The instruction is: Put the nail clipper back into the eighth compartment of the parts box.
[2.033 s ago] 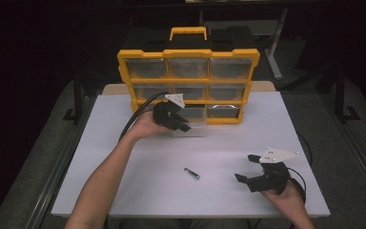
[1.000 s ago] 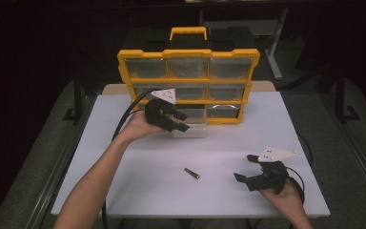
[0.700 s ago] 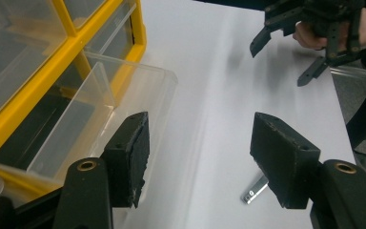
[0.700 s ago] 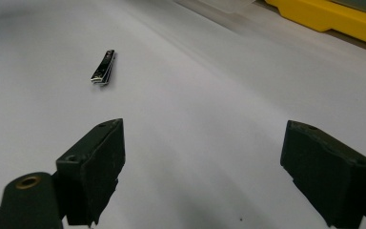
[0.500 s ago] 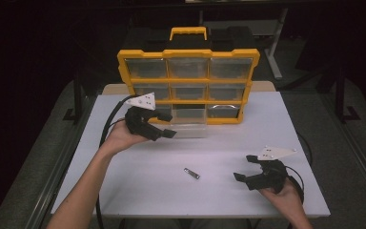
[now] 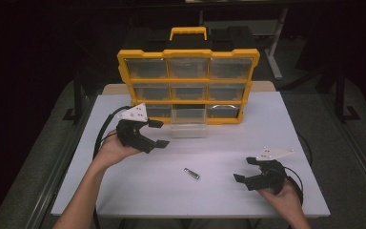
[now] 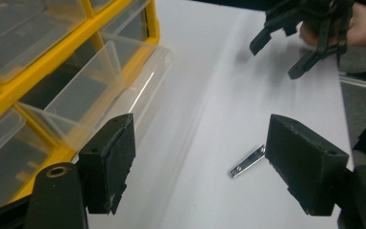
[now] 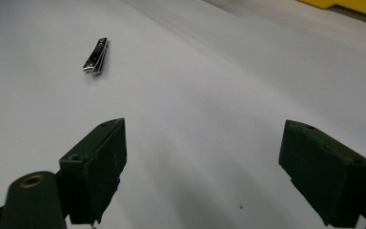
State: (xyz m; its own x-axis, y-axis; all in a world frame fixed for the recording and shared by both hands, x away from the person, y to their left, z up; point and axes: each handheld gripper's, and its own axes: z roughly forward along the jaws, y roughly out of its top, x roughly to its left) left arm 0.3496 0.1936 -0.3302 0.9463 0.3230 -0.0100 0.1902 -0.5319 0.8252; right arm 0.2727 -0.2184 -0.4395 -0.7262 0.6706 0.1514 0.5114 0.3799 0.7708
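Hovering left of the pulled-out clear drawer (image 6: 189, 125), the left gripper (image 6: 156, 133) has jaws apart, just been opening, nothing between them. Right gripper (image 6: 246, 169) sits near-right on the table (image 6: 219, 200), jaws apart, empty. Nail clipper (image 6: 191, 173) lies flat between both, touching neither. Yellow organizer (image 6: 188, 86) stands far-centre.

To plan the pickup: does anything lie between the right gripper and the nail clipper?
Nothing visible does. Bare table lies between the open right gripper and the nail clipper.
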